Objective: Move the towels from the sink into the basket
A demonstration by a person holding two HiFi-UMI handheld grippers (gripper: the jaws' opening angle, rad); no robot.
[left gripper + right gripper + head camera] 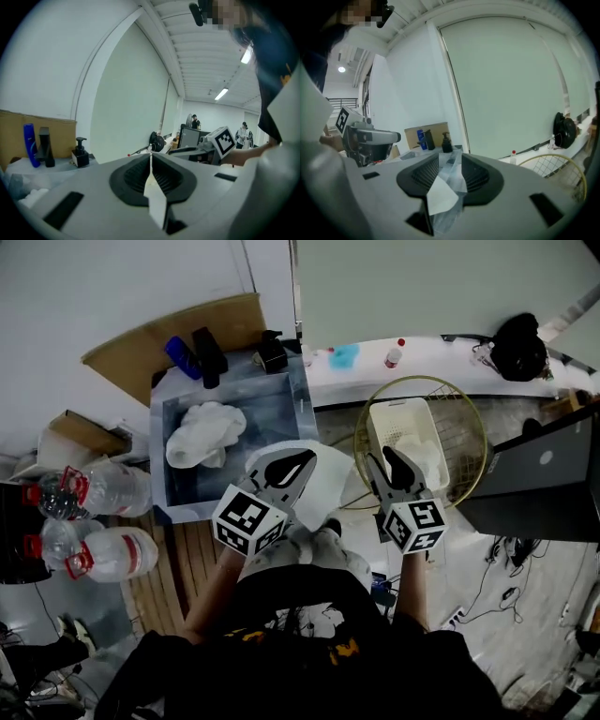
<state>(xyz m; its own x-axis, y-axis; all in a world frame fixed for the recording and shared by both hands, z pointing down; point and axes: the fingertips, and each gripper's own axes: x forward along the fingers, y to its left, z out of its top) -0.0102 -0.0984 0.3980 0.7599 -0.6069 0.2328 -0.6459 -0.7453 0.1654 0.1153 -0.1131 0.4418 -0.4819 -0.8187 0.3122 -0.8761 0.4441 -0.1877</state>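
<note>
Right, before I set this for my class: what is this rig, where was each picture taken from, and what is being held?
No robot here: a person holds a two-jaw left gripper and right gripper, each carrying a marker cube. The head view comes from a camera on the person's head, looking down; each gripper view looks along that gripper's own jaws. Below are a sink with one white towel in it, and a white basket set inside a round wire basket. Both grippers are shut on white cloth, seemingly another towel stretched between them.
</note>
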